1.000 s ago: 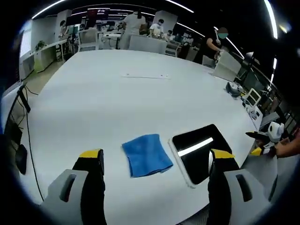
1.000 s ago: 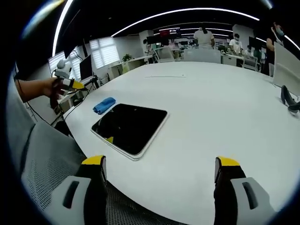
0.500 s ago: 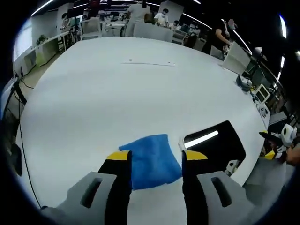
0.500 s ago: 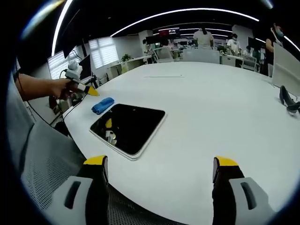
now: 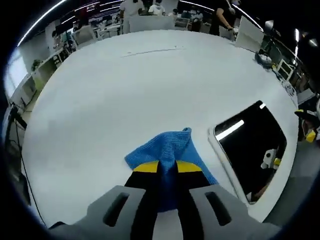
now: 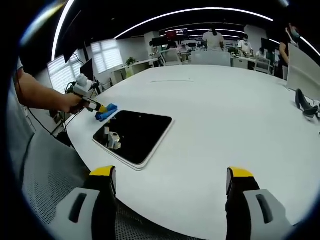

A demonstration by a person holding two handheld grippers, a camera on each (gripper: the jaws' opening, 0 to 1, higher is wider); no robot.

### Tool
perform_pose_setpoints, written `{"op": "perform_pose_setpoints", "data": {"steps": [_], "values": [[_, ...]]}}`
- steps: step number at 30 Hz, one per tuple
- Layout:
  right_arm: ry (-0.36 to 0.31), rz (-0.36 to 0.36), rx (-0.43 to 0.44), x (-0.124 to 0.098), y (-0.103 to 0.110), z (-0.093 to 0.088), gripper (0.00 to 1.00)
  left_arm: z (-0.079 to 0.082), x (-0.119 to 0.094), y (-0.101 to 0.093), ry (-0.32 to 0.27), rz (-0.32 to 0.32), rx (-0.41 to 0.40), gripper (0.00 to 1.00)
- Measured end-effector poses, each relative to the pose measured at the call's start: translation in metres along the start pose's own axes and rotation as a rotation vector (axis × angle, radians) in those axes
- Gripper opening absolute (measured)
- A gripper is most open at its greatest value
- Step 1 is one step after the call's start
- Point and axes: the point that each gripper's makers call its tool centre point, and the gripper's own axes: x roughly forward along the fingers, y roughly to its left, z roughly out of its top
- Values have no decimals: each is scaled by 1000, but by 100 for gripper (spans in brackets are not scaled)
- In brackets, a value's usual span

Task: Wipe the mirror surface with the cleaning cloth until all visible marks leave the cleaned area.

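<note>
Left gripper view: left gripper (image 5: 167,167), black jaws tipped yellow, pinched narrow around a raised fold of the blue knitted cleaning cloth (image 5: 165,150). Cloth bunched upward between the jaw tips, its remaining edges spread flat on the large white oval table (image 5: 125,95). Just to the right of the cloth, apart from it by a thin strip of table, lay the rectangular mirror with dark glass and a pale frame (image 5: 250,145), reflecting a bright ceiling light strip and part of a gripper. Marks on the glass too small to tell. Beyond the mirror, at the far table edge, sat a small dark object (image 5: 263,58); past that, desks and standing people (image 5: 131,7) in an office.

Right gripper view: right gripper (image 6: 170,175) held with its grey, yellow-tipped jaws spread wide, nothing between them, hovering over the near rim of the table (image 6: 225,115) and well apart from the mirror (image 6: 135,135). Mirror lay left of centre on the table, a gripper reflected in its glass. At the mirror's far left corner sat the cloth (image 6: 106,112), gripped by the left gripper (image 6: 95,106) in a person's hand (image 6: 70,102). Grey mesh chair back (image 6: 45,170) stood at the table's near left edge.
</note>
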Motion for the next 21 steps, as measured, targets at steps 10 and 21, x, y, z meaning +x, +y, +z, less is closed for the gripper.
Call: {"op": "perform_pose_setpoints", "data": {"steps": [10,21], "values": [[3,-6,11,0,-2,-1,89,2,3,1,10,-16,34,2],[-12,-10,27,0,-2,2,89,9,-4,-3,30,-34,-91,1]]}}
